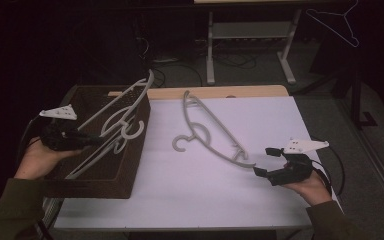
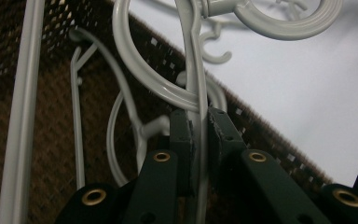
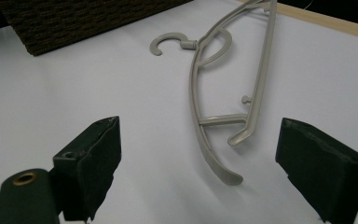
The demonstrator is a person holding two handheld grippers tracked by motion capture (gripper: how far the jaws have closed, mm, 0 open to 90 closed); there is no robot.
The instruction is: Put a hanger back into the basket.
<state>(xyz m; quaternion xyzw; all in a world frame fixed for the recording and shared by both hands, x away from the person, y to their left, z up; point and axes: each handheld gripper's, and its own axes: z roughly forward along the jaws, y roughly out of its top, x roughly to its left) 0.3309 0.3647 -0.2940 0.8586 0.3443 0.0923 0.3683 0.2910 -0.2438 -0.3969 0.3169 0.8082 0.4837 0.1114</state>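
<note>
A grey plastic hanger [image 1: 114, 142] hangs over the brown woven basket [image 1: 130, 165] at the table's left. My left gripper [image 1: 96, 140] is shut on it. In the left gripper view the pads [image 2: 182, 135] pinch the hanger's thin bar [image 2: 193, 70], and its hook curls at the top. Another grey hanger [image 2: 121, 107] lies inside the basket [image 2: 37, 140]. A third hanger [image 1: 215, 132] lies flat on the white tabletop. My right gripper [image 1: 264, 161] stands open just right of that hanger's near end. In the right gripper view this hanger [image 3: 261, 70] lies ahead of the wide jaws [image 3: 198, 123].
The white table [image 1: 180, 195] has a wooden strip [image 1: 220, 92] along its far edge. Behind it stand a metal table frame [image 1: 211, 50] and floor cables. A thin hanger [image 1: 337, 22] hangs at the top right. The basket corner [image 3: 74, 23] lies far left of the right gripper.
</note>
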